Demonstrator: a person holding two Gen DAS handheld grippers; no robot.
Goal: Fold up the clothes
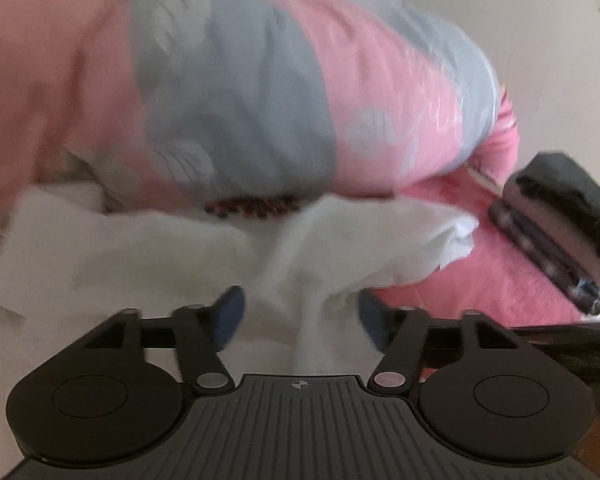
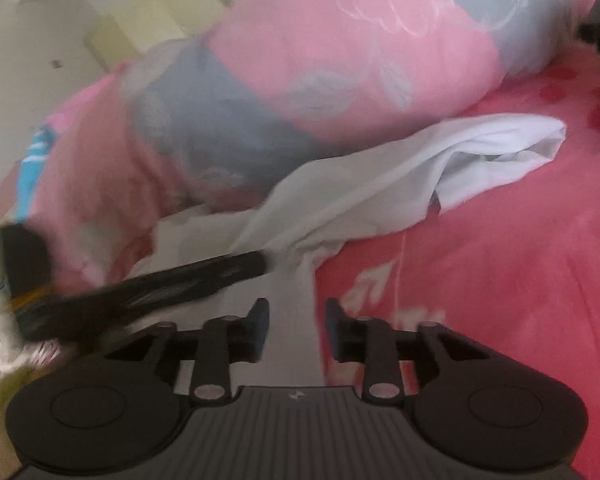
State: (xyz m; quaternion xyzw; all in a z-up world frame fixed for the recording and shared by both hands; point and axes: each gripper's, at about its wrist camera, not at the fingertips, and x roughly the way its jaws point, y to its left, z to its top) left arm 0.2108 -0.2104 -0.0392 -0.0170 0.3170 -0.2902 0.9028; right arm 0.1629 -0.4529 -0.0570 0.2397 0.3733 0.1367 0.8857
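White garment between spread fingers

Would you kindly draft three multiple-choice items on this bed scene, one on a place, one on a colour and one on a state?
1. Where does the white garment lie?
A. On the pink bedspread, in front of the bagged quilt
B. On a hanger
C. Inside a drawer

2. What colours is the bagged quilt?
A. Green and yellow
B. Pink and grey-blue
C. Plain black

3. How does the right gripper stand?
A. Shut on the white garment
B. Shut on nothing
C. Jaws apart, white cloth between them, not pinched

Key: 1 A, the garment is spread over the pink bedspread below the quilt. 2 B, wide pink and grey-blue bands show under clear plastic. 3 C, a gap shows between each pad and the cloth.
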